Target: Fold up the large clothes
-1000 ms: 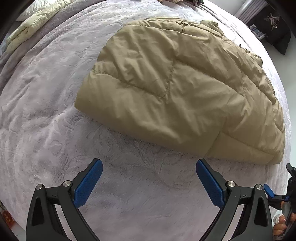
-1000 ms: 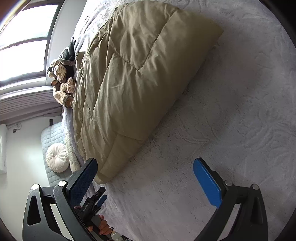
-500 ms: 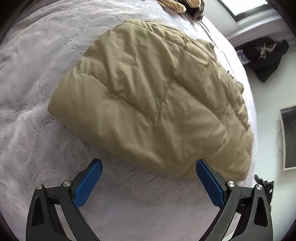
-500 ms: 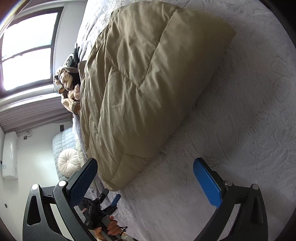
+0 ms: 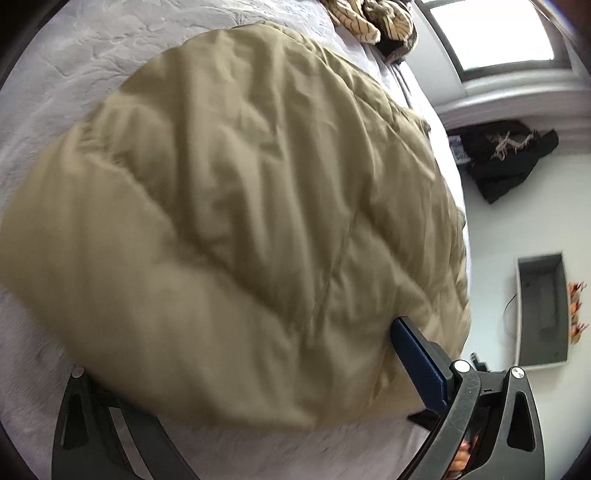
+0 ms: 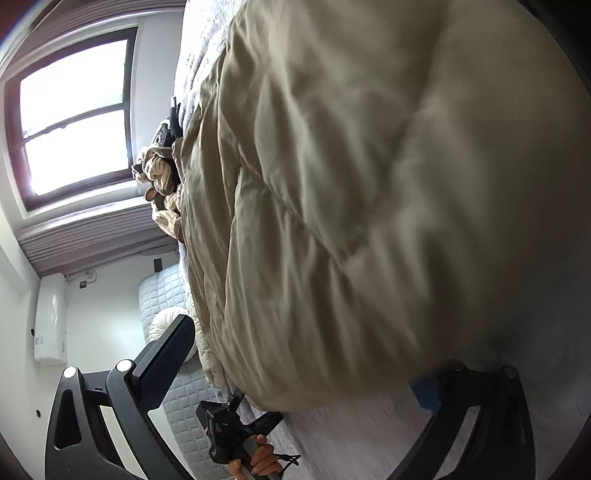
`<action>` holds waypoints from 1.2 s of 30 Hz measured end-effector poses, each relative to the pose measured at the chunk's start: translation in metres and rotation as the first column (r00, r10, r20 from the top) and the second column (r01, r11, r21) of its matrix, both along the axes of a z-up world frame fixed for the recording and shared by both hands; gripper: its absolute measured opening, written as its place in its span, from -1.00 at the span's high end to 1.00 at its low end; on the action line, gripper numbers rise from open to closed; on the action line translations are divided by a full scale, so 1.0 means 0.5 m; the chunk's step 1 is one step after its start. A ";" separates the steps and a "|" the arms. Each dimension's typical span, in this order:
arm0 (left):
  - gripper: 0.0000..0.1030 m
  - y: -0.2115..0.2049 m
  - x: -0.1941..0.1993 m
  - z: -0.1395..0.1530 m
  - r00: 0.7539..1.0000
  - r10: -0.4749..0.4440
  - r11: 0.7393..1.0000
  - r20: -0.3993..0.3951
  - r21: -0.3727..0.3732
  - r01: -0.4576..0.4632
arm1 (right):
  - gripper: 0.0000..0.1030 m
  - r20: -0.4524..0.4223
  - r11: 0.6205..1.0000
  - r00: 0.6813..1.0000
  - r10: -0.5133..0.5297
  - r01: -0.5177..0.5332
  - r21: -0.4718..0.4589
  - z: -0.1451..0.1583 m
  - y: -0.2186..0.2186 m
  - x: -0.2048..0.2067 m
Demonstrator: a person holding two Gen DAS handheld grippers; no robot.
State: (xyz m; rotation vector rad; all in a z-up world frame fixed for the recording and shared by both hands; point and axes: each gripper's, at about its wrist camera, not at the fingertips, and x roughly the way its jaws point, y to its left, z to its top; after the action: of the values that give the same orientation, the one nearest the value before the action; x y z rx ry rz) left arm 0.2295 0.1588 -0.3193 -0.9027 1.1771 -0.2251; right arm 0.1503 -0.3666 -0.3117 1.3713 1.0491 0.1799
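Observation:
A large tan quilted puffer coat (image 5: 240,192) lies folded on the pale grey bedspread (image 5: 74,55). My left gripper (image 5: 240,373) is open, with the coat's near edge bulging between its fingers; the right blue pad (image 5: 417,362) shows and the left one is hidden under fabric. In the right wrist view the coat (image 6: 369,184) fills the frame. My right gripper (image 6: 306,373) is open around its near edge, with one dark pad (image 6: 166,362) clear on the left and the other fingertip (image 6: 428,391) mostly covered. The left gripper (image 6: 240,424) shows below, held in a hand.
A pile of striped clothes (image 5: 373,18) lies at the bed's far end by the window (image 6: 74,110). A dark garment (image 5: 506,155) and a grey box (image 5: 543,310) lie on the floor beside the bed. A round white cushion (image 6: 166,325) sits past the bed edge.
Both grippers have moved forward onto the coat's near edge, which now lies between their open fingers. Both views are blurred by the motion.

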 end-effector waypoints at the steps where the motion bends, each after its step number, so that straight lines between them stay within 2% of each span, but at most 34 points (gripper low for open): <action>1: -0.97 0.000 0.007 -0.004 1.000 0.014 1.000 0.001 -0.008 -0.014 | -1.00 0.007 1.000 1.000 0.004 -0.004 0.004 -0.004 0.004 0.009; 4: -0.97 -0.002 0.023 -0.021 0.997 0.074 0.997 0.003 -0.023 -0.074 | -1.00 0.027 1.000 1.000 0.017 -0.017 -0.007 -0.011 0.016 0.033; 7: -0.96 -0.013 0.036 -0.025 0.992 0.124 0.992 -0.002 0.015 -0.124 | -1.00 0.038 1.000 0.999 0.013 -0.012 -0.015 -0.016 0.013 0.040; 8: -0.81 -0.018 0.038 -0.022 0.991 0.134 0.990 -0.004 0.035 -0.134 | -1.00 0.037 1.000 0.999 0.007 -0.007 -0.015 -0.019 0.014 0.042; 9: -0.58 -0.023 0.041 -0.013 0.991 0.134 0.989 0.010 0.056 -0.134 | -1.00 0.034 1.000 0.999 0.000 0.001 -0.014 -0.020 0.013 0.042; 10: -0.03 -0.032 0.045 -0.009 0.992 0.120 0.992 0.025 0.047 -0.121 | -1.00 0.032 1.000 0.999 -0.006 0.006 -0.012 -0.019 0.013 0.040; 11: 0.24 -0.035 0.049 -0.003 0.993 0.111 0.994 0.036 0.020 -0.111 | -0.97 0.025 1.000 1.000 -0.011 0.011 -0.009 -0.016 0.012 0.036; 12: 0.32 -0.034 0.050 0.003 0.993 0.113 0.993 0.043 0.012 -0.114 | -0.83 0.013 1.000 1.000 -0.019 0.019 -0.008 -0.014 0.011 0.033; 13: 0.47 -0.034 0.052 0.014 0.992 0.108 0.994 0.058 0.008 -0.109 | -0.42 -0.004 1.000 1.000 -0.025 0.025 -0.006 -0.013 0.008 0.027; 14: 0.53 -0.036 0.054 0.024 0.993 0.100 0.995 0.069 0.012 -0.101 | -0.19 -0.028 1.000 0.999 -0.030 0.030 -0.004 -0.012 0.002 0.023; 16: 0.58 -0.037 0.053 0.057 0.992 0.076 0.996 0.101 0.030 -0.079 | 0.22 -0.039 0.999 0.998 -0.045 0.046 0.018 -0.009 -0.004 0.014; 19: 0.58 -0.040 0.044 0.105 0.987 0.048 0.998 0.151 0.044 -0.055 | 0.43 0.005 0.999 0.999 -0.041 0.041 0.015 0.019 -0.007 0.003; 23: 0.58 -0.025 0.010 0.168 0.980 -0.004 0.998 0.201 0.056 -0.008 | 0.51 0.064 1.000 0.998 -0.018 0.018 0.002 0.069 -0.013 -0.016; 28: 0.58 -0.004 -0.049 0.210 0.976 -0.076 0.996 0.206 0.067 0.063 | 0.54 0.089 0.999 0.996 0.018 -0.015 -0.040 0.122 -0.012 -0.047; 32: 0.58 -0.003 -0.122 0.226 0.973 -0.141 0.989 0.182 0.079 0.128 | 0.54 0.080 0.998 0.996 0.045 -0.042 -0.047 0.146 -0.008 -0.106; 36: 0.58 0.006 -0.244 0.227 0.962 -0.249 0.967 0.108 0.088 0.241 | 0.54 0.050 0.998 0.997 0.062 -0.061 -0.025 0.153 -0.007 -0.194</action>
State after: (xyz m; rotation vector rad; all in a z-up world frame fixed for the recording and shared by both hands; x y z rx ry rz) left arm 0.1076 0.1620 -0.2057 -0.6680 1.1777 -0.4277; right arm 0.0533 -0.3703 -0.2353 1.3079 1.0490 0.2458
